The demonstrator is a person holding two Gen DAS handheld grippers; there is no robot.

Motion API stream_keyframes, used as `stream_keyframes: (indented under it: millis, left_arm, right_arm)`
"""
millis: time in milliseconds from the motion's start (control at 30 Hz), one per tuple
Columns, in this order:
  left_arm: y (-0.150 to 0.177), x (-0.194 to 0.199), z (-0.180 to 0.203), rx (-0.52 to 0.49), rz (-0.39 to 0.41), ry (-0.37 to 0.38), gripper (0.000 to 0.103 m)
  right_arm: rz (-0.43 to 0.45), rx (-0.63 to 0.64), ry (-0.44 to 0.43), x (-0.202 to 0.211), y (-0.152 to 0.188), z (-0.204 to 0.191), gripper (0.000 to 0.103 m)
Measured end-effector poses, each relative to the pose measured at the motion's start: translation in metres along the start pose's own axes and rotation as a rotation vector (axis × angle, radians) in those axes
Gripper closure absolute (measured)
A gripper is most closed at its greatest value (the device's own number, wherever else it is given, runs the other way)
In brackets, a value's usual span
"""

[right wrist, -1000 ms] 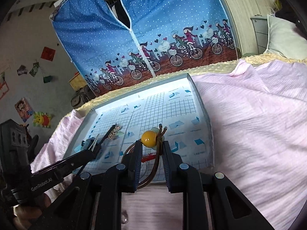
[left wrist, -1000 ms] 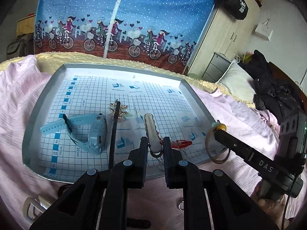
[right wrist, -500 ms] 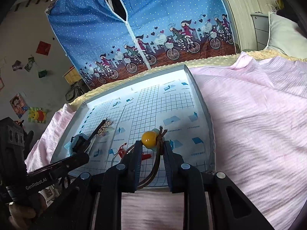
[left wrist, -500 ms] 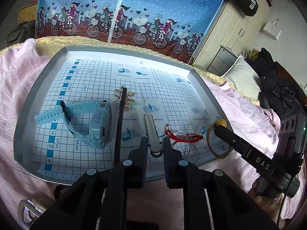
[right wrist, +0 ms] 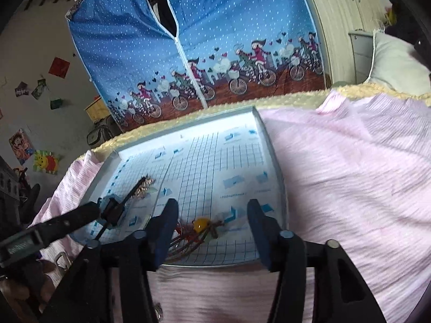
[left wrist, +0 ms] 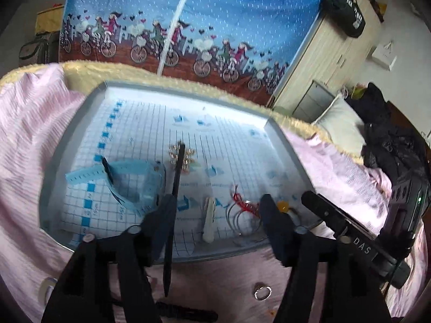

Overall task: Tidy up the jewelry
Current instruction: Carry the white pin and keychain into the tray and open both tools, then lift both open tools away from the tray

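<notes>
Now both the left hand-held gripper (left wrist: 215, 210) and right hand-held gripper (right wrist: 212, 220) gape empty over the tray (left wrist: 285, 145) on the bed, presumably to release: white clip (left wrist: 208, 223) and amber-bead cord (right wrist: 200, 224) lie at 6 o'clock.

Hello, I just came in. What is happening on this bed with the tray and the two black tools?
A person is sorting jewelry into a grey tray lying on a pink blanket. Both tongs are open. A cream hair clip lies in front of the left tongs; a cord bracelet with a yellow bead lies between the fingers of the right tongs. A blue watch and a gold piece are also in the tray. A ring lies outside it.
</notes>
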State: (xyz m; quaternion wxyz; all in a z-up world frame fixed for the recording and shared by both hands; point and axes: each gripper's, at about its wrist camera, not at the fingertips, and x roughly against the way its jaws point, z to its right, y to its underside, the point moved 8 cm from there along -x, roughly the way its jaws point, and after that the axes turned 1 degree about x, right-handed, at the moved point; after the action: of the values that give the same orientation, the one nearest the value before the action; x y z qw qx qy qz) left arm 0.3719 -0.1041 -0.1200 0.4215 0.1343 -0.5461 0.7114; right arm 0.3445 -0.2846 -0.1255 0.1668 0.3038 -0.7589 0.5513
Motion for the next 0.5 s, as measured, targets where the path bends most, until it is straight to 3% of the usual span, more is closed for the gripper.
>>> stream_keyframes:
  millis: [33, 100, 133, 267, 500]
  left_arm:
    - [-0.006, 0.010, 0.001, -0.003, 0.029, -0.010, 0.027]
    - [-0.015, 0.030, 0.002, -0.004, 0.104, -0.018, 0.006]
    - [-0.018, 0.041, 0.001, -0.004, 0.142, -0.023, 0.001]
    - [-0.026, 0.085, 0.004, -0.041, 0.262, -0.069, 0.001]
    - [-0.022, 0.143, 0.015, -0.095, 0.331, -0.097, 0.001]
  right_arm:
    - [0.020, 0.004, 0.003, 0.006, -0.004, -0.001, 0.038]
    - [0.059, 0.016, 0.001, 0.020, -0.010, -0.006, 0.018]
    - [0.081, 0.030, 0.000, 0.029, -0.013, -0.011, 0.016]
    - [0.155, 0.080, 0.002, 0.064, -0.018, -0.029, 0.000]
    - [0.270, 0.136, -0.018, 0.123, -0.023, -0.060, 0.000]
